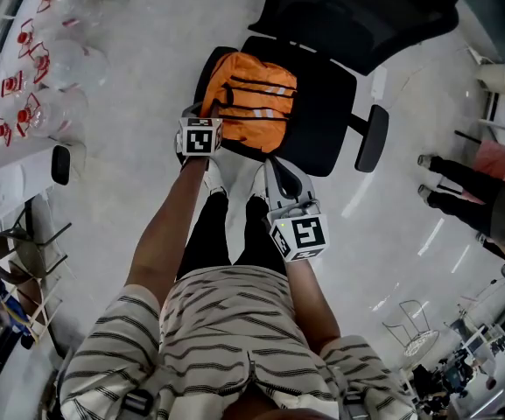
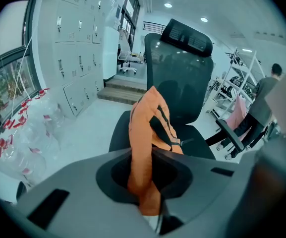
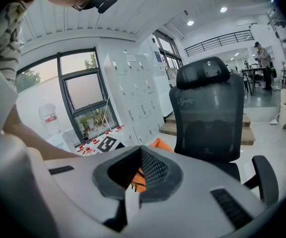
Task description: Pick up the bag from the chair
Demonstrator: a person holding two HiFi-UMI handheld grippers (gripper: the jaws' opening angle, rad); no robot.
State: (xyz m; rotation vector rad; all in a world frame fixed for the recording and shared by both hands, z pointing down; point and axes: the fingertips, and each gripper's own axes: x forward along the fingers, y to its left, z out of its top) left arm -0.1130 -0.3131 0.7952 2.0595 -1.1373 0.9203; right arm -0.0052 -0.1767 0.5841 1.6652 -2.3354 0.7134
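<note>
The left gripper is clamped on the bag on the chair. The right gripper holds its jaws together, empty.

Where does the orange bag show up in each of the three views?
Head view: orange bag upper centre, on the black chair seat.
Left gripper view: bag at centre, before the chair backrest.
Right gripper view: small orange patch, lower centre, left of the backrest.
Shared landmark: the black chair.
</note>
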